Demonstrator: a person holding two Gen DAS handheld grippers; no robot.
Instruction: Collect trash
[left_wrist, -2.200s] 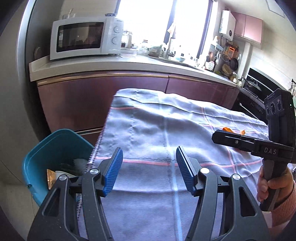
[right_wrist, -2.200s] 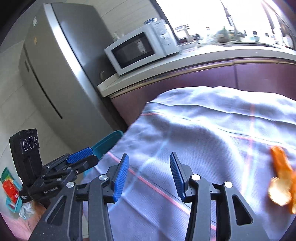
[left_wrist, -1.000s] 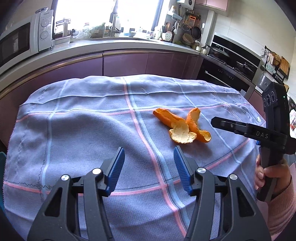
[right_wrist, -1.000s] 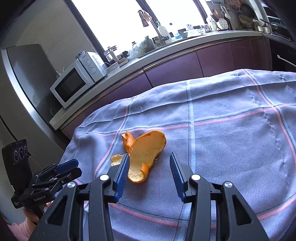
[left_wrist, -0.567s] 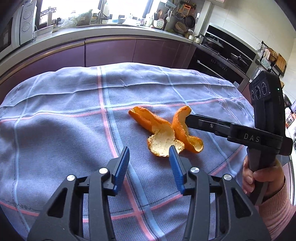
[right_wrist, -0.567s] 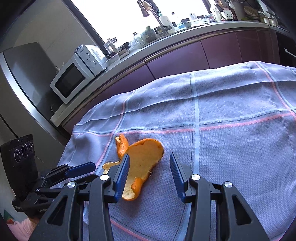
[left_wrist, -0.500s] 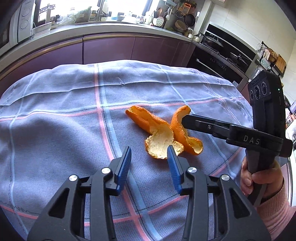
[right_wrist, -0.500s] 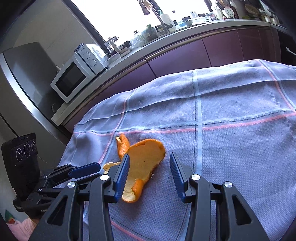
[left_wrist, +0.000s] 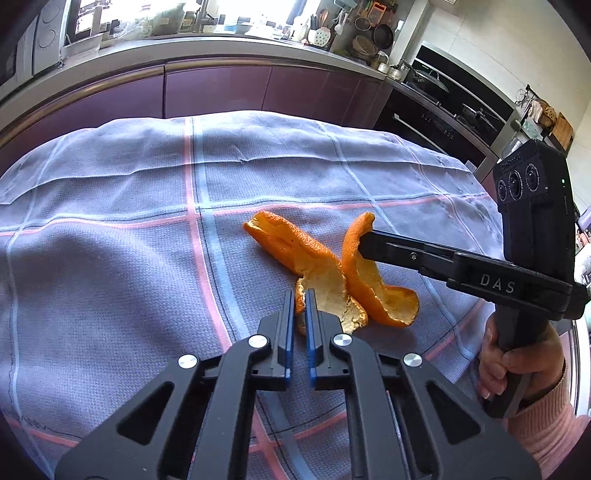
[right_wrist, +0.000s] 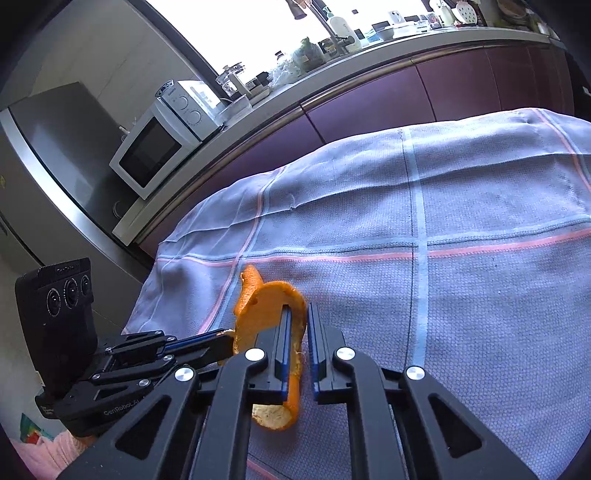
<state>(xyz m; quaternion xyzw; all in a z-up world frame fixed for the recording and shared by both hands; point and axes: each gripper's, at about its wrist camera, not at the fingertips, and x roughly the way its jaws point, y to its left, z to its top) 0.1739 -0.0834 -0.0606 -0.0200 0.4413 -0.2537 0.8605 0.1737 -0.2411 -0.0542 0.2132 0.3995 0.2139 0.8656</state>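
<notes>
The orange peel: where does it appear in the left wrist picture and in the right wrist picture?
Left wrist view: orange peel at centre, just beyond the left gripper.
Right wrist view: orange peel at lower centre-left, between the fingers of the right gripper.
Shared landmark: the checked tablecloth beneath it.

Both claws, left (left_wrist: 300, 295) and right (right_wrist: 296, 314), have closed on the orange peel (left_wrist: 332, 273)

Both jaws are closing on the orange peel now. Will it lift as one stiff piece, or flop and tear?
The orange peel looks thin and curled, so probably light and semi-stiff. Its lobes meet at a narrow neck, so it may tear if the left gripper and right gripper pull apart.
</notes>
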